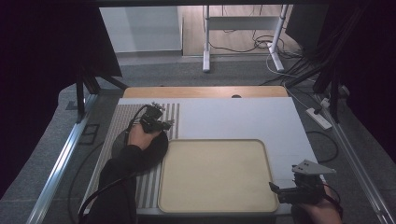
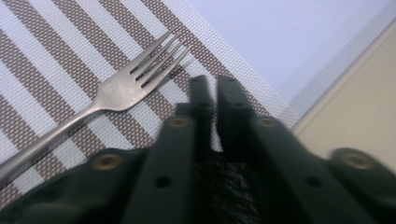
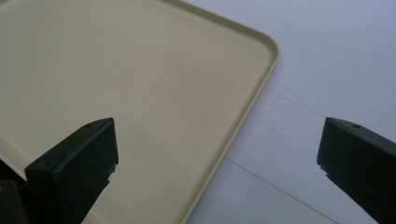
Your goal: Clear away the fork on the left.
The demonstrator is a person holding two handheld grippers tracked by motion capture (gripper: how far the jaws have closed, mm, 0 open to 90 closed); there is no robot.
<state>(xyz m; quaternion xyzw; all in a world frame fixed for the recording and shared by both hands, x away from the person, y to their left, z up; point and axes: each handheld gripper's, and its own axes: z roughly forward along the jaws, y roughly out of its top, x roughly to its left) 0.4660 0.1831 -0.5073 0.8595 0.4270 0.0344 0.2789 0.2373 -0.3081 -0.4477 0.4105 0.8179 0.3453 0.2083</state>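
A silver fork (image 2: 116, 88) lies on the brown-and-white striped placemat (image 2: 51, 51), tines toward the mat's edge. My left gripper (image 2: 214, 84) hovers just right of the tines, its two black jaws drawn together with nothing between them; in the high view the left gripper (image 1: 169, 123) sits at the mat's far part, beside a black round plate (image 1: 156, 149). The right gripper (image 3: 217, 140) stands wide open and empty over the near right corner of the beige tray (image 3: 261, 79), low at the table's front right (image 1: 275, 187).
The beige tray (image 1: 215, 175) takes up the front middle of the white tabletop (image 1: 233, 116). The striped mat (image 1: 122, 121) runs along the left side. Dark curtains flank the table; a desk frame and cables stand beyond it.
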